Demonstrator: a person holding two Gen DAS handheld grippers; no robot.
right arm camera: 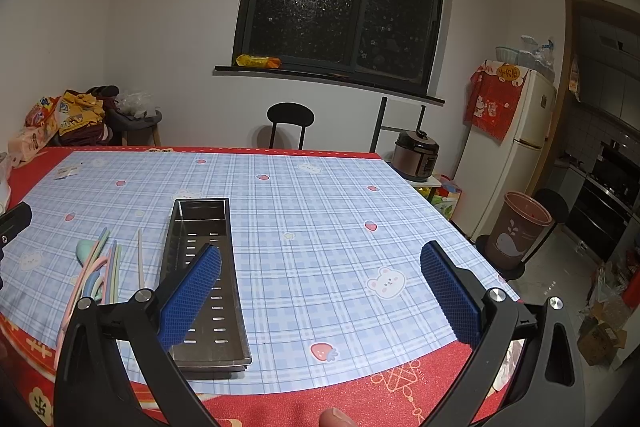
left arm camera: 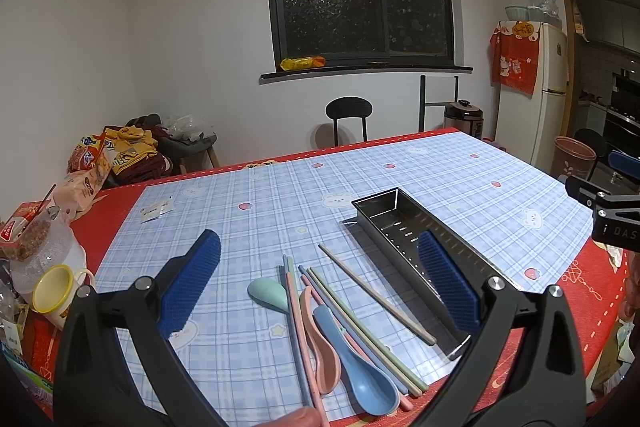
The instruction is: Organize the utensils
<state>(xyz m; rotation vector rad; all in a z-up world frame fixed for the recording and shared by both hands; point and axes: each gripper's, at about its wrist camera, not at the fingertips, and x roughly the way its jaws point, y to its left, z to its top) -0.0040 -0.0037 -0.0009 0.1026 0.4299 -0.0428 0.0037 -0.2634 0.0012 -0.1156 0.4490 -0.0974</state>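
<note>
The utensils (left arm camera: 332, 327), pastel spoons and chopsticks, are lying loose at six o'clock on the table (left arm camera: 280, 195), just left of the empty steel tray (left arm camera: 404, 227). They are looking light, stiff and slippery; pinching mid-handle seems safest. Left gripper (left arm camera: 320, 287) is hovering spread wide, holding nothing; right gripper (right arm camera: 320, 291) likewise.

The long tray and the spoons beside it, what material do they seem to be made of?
The long tray looks like polished metal, probably stainless steel: its walls mirror the light and its floor has punched slots. The spoons, for example the blue spoon, look like matte pastel plastic or a similar composite, without glare.
</note>
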